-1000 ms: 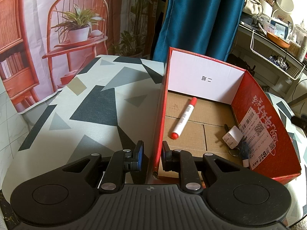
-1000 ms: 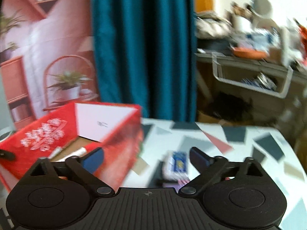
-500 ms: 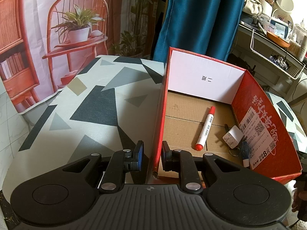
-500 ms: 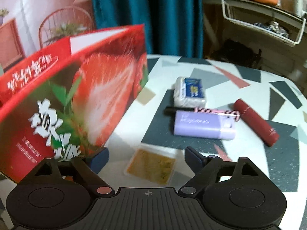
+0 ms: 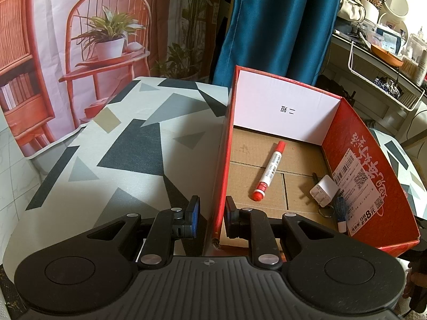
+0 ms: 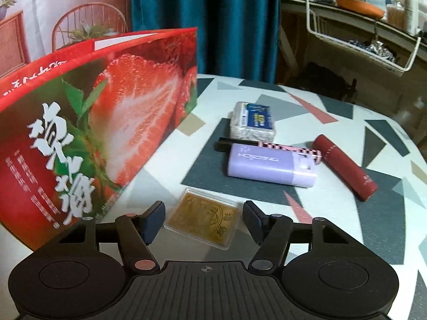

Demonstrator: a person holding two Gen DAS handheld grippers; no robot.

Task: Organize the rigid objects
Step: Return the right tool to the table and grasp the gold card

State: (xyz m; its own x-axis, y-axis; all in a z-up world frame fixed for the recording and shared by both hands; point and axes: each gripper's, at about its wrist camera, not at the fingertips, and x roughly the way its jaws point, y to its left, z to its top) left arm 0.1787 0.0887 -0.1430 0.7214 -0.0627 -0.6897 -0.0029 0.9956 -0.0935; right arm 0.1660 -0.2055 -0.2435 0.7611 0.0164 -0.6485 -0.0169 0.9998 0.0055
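Observation:
A red strawberry box [image 5: 355, 160] stands open on the patterned table. Inside it lie a red marker [image 5: 269, 170], a white charger plug [image 5: 324, 190] and a key ring with a blue tag [image 5: 340, 208]. My left gripper [image 5: 210, 213] is shut on the box's near left wall. In the right wrist view the box's outer side [image 6: 106, 122] is at the left. My right gripper [image 6: 202, 220] is low over the table, its jaws closing around a gold card in a clear case [image 6: 205, 213]. The pads stand just off its edges.
Beyond the card lie a purple power bank [image 6: 269, 164], a pink striped pen [image 6: 283, 147], a white and blue pack [image 6: 253, 120] and a dark red tube [image 6: 344, 166]. A blue curtain and a cluttered shelf with a wire basket [image 6: 355, 42] stand behind the table.
My right gripper came down from above the box to the table and its jaws narrowed around the gold card. The marker rolled about inside the box. The left gripper kept still.

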